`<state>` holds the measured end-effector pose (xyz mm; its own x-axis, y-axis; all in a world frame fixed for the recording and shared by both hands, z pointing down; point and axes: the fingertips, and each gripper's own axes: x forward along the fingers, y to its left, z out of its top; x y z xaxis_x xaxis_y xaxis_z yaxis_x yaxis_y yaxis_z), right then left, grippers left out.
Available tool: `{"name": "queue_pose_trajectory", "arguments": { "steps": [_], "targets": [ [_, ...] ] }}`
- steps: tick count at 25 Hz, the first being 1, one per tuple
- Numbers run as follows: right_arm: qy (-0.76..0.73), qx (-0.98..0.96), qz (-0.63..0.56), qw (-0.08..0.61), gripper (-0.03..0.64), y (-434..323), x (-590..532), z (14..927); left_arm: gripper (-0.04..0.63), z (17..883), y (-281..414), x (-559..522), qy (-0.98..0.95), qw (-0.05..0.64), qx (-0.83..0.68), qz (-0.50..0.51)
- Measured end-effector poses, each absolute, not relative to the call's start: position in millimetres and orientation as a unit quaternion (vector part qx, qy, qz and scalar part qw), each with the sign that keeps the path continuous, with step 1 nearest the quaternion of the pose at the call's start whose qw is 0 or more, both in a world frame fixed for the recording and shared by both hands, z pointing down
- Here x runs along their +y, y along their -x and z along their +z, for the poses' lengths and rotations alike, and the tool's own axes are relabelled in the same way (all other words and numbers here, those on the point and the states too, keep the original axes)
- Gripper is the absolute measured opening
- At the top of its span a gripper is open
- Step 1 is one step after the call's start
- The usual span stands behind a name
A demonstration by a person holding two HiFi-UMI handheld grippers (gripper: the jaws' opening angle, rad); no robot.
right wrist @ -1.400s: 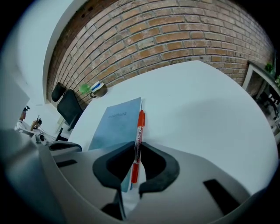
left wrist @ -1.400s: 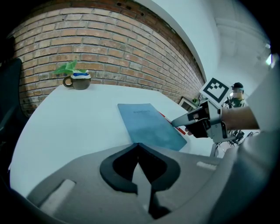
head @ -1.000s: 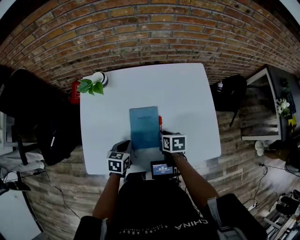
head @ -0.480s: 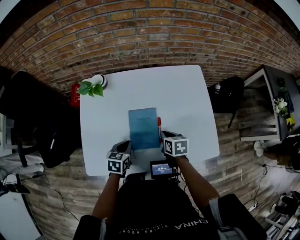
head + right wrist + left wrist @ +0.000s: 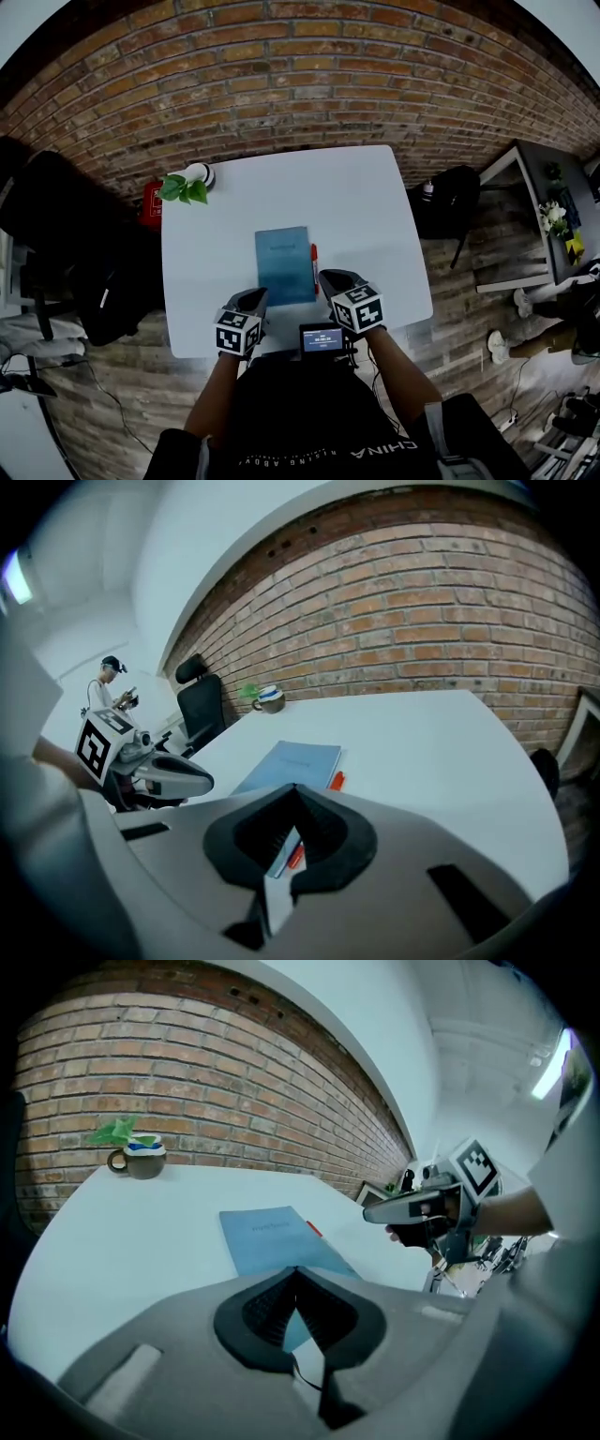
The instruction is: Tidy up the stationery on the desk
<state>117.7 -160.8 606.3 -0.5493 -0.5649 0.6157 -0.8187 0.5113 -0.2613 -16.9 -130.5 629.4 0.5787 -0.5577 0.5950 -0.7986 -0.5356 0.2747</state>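
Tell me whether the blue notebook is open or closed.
Closed: the blue notebook lies flat, its cover facing up, no pages spread.

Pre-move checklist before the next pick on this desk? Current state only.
1. Left gripper open for a pick: not ok, shut, empty.
2. Right gripper open: not ok, jaws just closed on nothing.
3. Blue notebook flat on the table: ok.
4. Red pen exposed along the notebook's right edge: ok; whether they touch, cannot tell.
5. Plant mug out of the way, far left corner: ok.
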Motion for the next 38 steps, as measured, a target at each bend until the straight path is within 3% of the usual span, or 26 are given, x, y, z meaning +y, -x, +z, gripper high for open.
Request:
{"name": "queue_pose_trajectory", "arguments": {
  "steps": [22, 38],
  "targets": [
    [-0.358, -0.865, 0.243, 0.255, 0.009, -146, -120, 608, 0.011, 615, -28, -78, -0.851, 0.240, -0.420, 0.202],
    [-0.408, -0.854, 0.221, 0.235, 0.008, -119, -13, 590, 0.011, 589, -5, 12, -0.883, 0.181, -0.397, 0.172]
  ]
}}
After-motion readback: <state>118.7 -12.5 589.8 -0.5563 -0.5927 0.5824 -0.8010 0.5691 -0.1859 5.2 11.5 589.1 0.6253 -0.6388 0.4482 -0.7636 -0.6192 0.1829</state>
